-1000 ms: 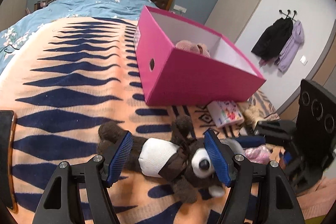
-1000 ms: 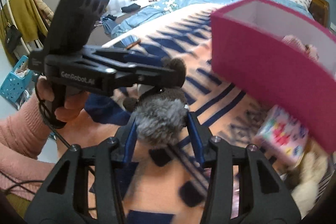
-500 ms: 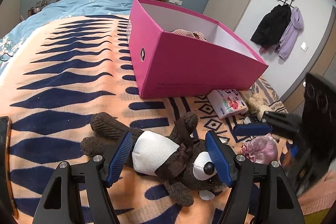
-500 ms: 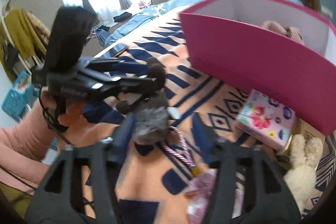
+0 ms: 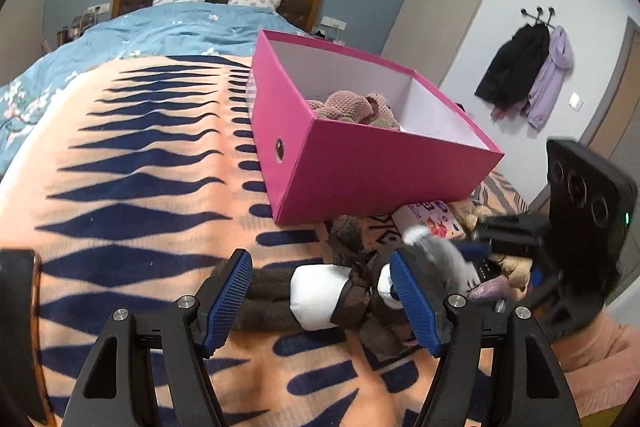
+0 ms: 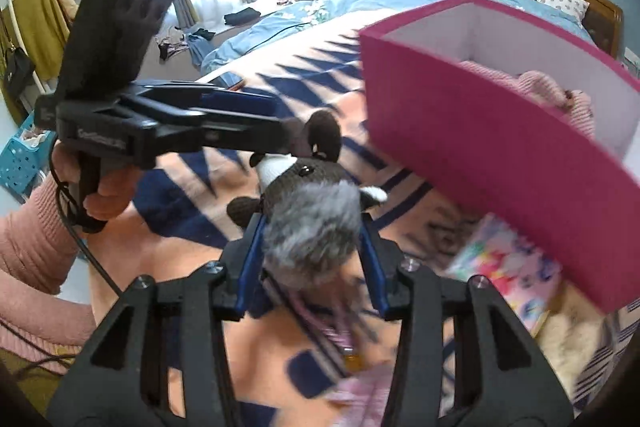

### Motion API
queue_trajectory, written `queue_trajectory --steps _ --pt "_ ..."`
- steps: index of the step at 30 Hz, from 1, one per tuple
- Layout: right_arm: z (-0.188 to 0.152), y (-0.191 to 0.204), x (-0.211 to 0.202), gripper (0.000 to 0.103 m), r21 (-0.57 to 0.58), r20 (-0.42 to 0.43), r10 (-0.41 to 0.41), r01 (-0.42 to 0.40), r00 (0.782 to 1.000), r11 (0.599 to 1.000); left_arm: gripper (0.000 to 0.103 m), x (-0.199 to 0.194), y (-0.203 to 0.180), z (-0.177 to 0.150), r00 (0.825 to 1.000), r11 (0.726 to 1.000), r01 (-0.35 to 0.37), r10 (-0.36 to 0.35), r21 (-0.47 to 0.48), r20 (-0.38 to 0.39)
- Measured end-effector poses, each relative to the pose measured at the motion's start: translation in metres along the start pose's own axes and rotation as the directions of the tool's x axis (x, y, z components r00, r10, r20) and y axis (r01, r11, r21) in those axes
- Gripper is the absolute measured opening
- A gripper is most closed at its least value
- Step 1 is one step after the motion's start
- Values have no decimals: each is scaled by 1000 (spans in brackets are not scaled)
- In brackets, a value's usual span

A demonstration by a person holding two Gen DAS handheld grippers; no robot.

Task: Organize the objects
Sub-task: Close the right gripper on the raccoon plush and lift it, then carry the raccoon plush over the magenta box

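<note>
A brown knitted plush animal (image 5: 320,291) with a white belly lies on the orange and navy blanket. My left gripper (image 5: 324,297) is open, its blue pads on either side of the plush. The plush also shows in the right wrist view (image 6: 304,175). My right gripper (image 6: 312,247) is shut on a grey furry pom-pom toy (image 6: 312,227), held above the blanket beside the plush's head. An open pink box (image 5: 372,163) stands behind; a pink knitted toy (image 5: 352,107) lies in it.
A floral packet (image 6: 508,263) and a cream plush (image 6: 576,335) lie by the box's near side. A pink pouch (image 5: 490,287) lies to the right of the plush. A phone (image 5: 16,327) lies at the blanket's left edge. Coats hang on the right wall.
My right gripper has closed on the grey furry toy and lifted it beside the plush's head. My left gripper has dropped lower around the plush's body.
</note>
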State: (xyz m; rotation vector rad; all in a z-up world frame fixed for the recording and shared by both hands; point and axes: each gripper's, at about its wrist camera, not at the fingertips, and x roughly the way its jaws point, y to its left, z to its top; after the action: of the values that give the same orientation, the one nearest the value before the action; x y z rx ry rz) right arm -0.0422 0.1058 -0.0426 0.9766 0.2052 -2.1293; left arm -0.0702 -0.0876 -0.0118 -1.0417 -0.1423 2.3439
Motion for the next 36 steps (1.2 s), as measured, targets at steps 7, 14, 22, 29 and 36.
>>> queue_trajectory --steps 7,14,22,29,36 --pt "-7 -52 -4 16 142 -28 -23 27 999 990 73 35 -25 -10 992 991 -36 51 130 -115" --pt "-10 -43 -13 60 193 27 -12 6 1000 981 73 36 -26 -15 990 986 -53 72 157 -119" --pt "13 -23 22 67 168 -8 -64 64 998 984 72 40 -18 -18 986 988 -67 87 139 -145" --pt "16 -33 34 57 207 -15 -53 55 998 977 72 39 -18 -18 985 989 -66 86 135 -147" --pt "9 -42 15 55 256 27 -23 16 999 966 60 37 -26 -17 989 989 -54 72 134 -133"
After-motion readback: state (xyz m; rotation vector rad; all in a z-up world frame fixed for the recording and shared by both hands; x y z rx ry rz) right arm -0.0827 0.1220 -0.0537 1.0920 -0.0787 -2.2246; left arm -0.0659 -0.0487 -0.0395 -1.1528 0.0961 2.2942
